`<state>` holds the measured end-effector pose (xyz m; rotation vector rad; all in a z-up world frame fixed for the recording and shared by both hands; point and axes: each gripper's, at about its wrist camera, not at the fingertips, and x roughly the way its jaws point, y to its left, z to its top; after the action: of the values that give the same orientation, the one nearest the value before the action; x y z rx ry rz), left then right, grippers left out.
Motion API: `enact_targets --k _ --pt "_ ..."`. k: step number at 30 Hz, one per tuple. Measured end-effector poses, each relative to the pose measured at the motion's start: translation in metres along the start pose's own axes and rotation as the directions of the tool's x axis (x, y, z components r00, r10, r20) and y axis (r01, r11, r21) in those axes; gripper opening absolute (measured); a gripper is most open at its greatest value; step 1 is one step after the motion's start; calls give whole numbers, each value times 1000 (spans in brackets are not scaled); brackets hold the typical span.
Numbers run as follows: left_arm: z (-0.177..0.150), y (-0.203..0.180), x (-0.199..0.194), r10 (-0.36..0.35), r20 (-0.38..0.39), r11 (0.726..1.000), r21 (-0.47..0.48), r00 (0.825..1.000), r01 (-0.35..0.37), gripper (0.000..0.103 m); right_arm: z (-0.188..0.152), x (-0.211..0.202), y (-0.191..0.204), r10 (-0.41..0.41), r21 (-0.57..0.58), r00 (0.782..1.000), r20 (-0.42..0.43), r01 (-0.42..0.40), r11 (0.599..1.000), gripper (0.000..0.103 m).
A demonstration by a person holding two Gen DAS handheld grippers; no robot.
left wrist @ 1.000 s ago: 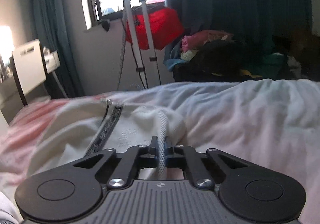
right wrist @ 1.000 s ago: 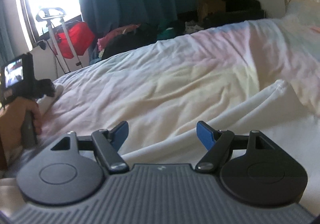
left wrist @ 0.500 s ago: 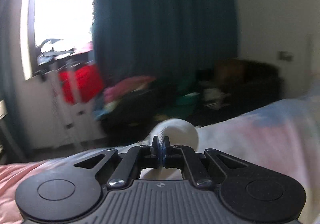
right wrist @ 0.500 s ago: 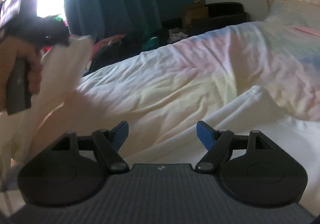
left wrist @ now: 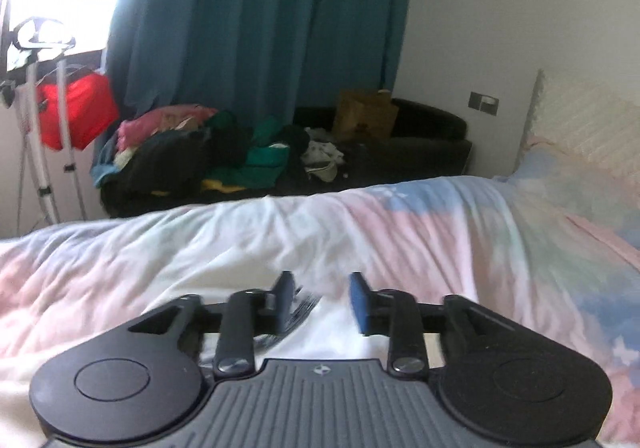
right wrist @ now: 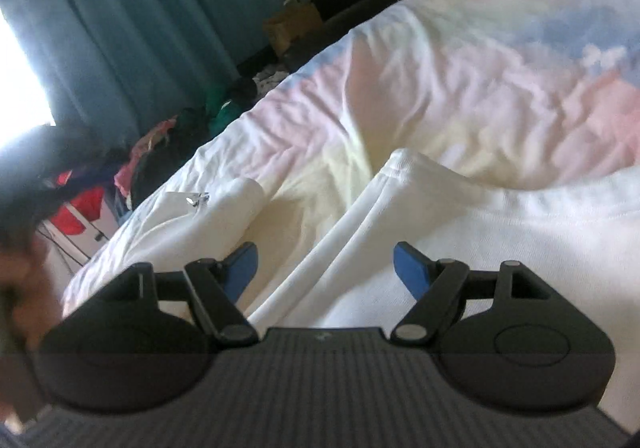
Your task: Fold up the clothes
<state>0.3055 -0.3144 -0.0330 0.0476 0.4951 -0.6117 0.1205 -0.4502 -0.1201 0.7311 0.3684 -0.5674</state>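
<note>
Now white garment (right wrist: 400, 240) lies spread across pastel duvet (right wrist: 460, 88).

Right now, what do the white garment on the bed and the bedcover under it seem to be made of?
White garment: looks like thick matte knit, perhaps cotton fleece; it shows soft rounded folds and a stitched hem. Bedcover: thin woven cloth, probably cotton, matte, with fine sharp wrinkles and a washed-out pastel print. Blur leaves the weave unclear.

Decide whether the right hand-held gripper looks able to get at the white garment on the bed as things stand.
Probably yes. The right hand-held gripper is open, and the white garment lies spread on the bed right ahead of its fingers, with nothing between them.
</note>
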Motion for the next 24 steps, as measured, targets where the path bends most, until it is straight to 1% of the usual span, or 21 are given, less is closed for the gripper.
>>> enact_targets --k 3,4,6,8,10,12,14,17,18,21,22,24 --pt "-15 27 -51 34 -3 999 -41 999 -34 47 0 -2 3 73 14 997 4 -73 997 78" --pt "-21 36 -74 56 0 997 -46 998 -56 48 -1 -3 5 106 13 994 3 -106 994 78" --pt "-34 55 -124 114 13 992 -56 993 -114 55 -3 -5 9 166 18 986 -2 -166 986 78" --pt "-51 75 -174 182 28 981 -72 983 -180 58 -5 -6 13 218 27 976 -15 -217 976 78" --pt "-68 95 -223 247 39 966 -95 968 -242 61 -9 -7 19 267 34 963 -37 -266 963 78" --pt "-82 111 -259 299 46 948 -126 953 -292 64 -12 -9 25 307 33 950 -55 -305 952 75" --pt "-97 127 -288 344 48 931 -144 938 -334 65 -14 -12 31 334 21 940 -72 -333 943 75" --pt "-110 151 -307 378 33 910 -197 925 -365 65 -18 -15 39 366 2 926 -97 -367 930 75" --pt "-114 159 -311 388 25 902 -218 921 -374 65 -19 -16 41 370 -4 923 -106 -372 928 75" --pt "-124 178 -322 411 33 890 -233 911 -393 66 -22 -10 44 367 5 919 -143 -370 929 75" --pt "-127 183 -322 430 22 882 -224 903 -414 66 -23 -5 47 357 -11 920 -162 -363 932 75" --pt "-131 194 -320 439 6 875 -230 898 -426 66 -21 14 58 316 -76 927 -203 -336 939 73"
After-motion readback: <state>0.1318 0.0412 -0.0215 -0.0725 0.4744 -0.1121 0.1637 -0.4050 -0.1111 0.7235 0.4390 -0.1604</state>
